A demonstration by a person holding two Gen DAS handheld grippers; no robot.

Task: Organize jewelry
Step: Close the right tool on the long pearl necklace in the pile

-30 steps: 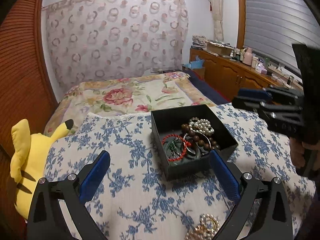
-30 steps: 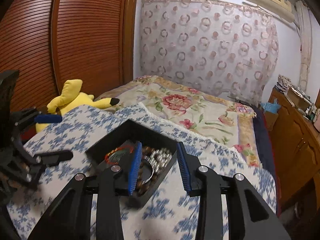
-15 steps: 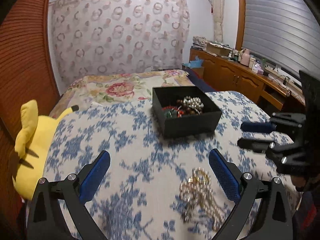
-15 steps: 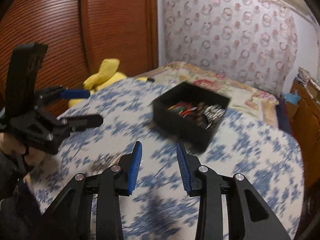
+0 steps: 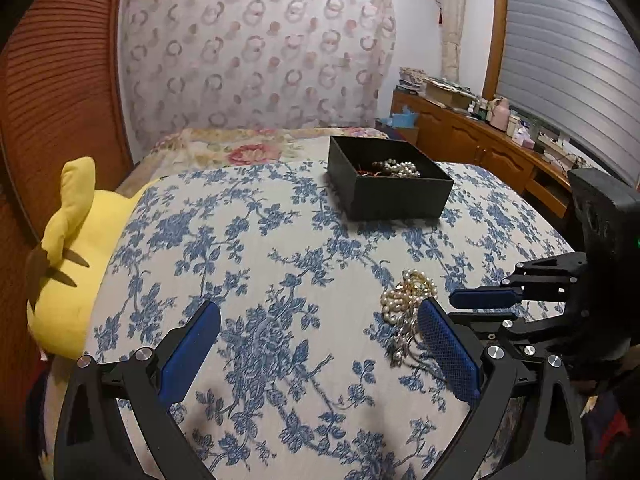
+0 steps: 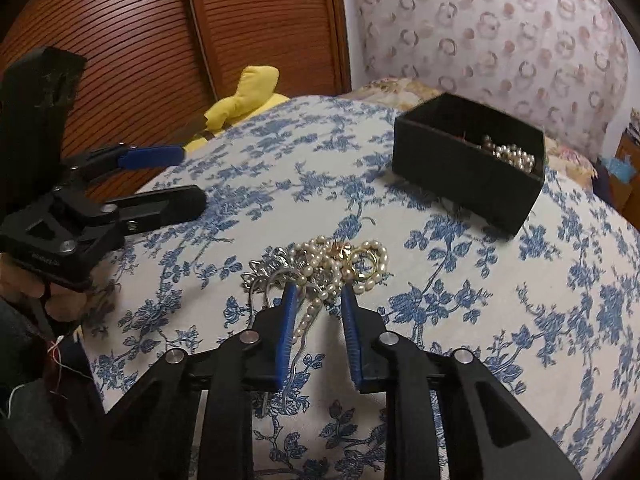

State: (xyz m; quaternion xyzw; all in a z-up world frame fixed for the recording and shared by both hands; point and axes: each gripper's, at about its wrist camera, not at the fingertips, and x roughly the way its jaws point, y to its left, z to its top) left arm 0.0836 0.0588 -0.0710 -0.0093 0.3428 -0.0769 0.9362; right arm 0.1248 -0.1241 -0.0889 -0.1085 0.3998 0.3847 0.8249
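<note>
Right gripper (image 6: 316,294) fingers closing around a pearl strand at the near edge of the jewelry pile (image 6: 320,264), not yet pinching it; strand running lengthwise between them toward the camera. Left gripper (image 5: 320,344) wide apart and empty, pile just beside its right finger. Black box (image 6: 468,184) well beyond on the bedspread (image 6: 520,300), path clear.
</note>
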